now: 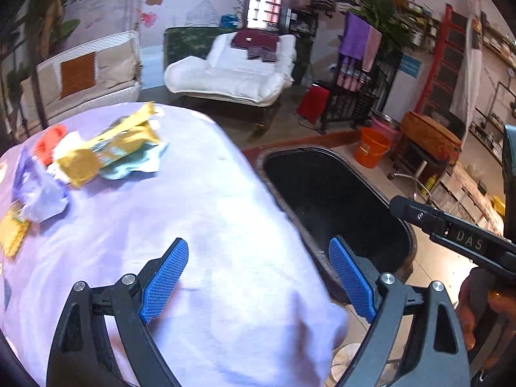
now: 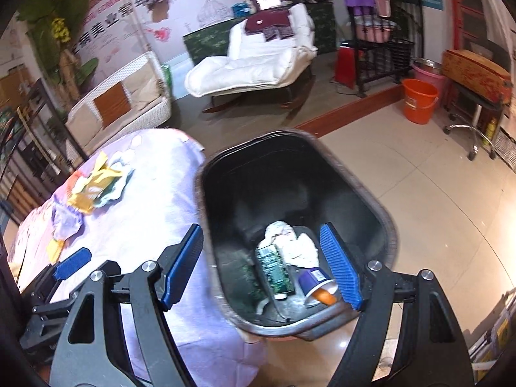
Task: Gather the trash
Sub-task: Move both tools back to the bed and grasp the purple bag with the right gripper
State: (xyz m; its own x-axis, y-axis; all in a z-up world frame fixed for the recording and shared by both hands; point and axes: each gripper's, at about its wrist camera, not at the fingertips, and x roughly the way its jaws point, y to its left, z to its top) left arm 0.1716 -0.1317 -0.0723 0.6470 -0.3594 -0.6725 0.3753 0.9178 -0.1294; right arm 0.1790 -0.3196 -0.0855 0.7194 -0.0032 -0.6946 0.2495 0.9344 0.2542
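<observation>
both grippers are spread apart and hold nothing. the left gripper [image 1: 258,277] hangs over the lilac cloth [image 1: 200,206]; the right gripper [image 2: 261,264] is over the bin [image 2: 380,213] beside it. wrappers [image 1: 106,151] lie piled on the cloth's far side. in the bin are tissue [image 2: 296,242], a green pack [image 2: 274,267] and a cup [image 2: 317,285].

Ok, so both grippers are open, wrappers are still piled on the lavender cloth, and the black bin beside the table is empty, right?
Not quite: the black bin isn't empty. The right wrist view shows a crumpled white tissue, a green carton and a purple cup at its bottom. The rest holds: left gripper and right gripper are open, wrappers piled on the lavender cloth.
</observation>
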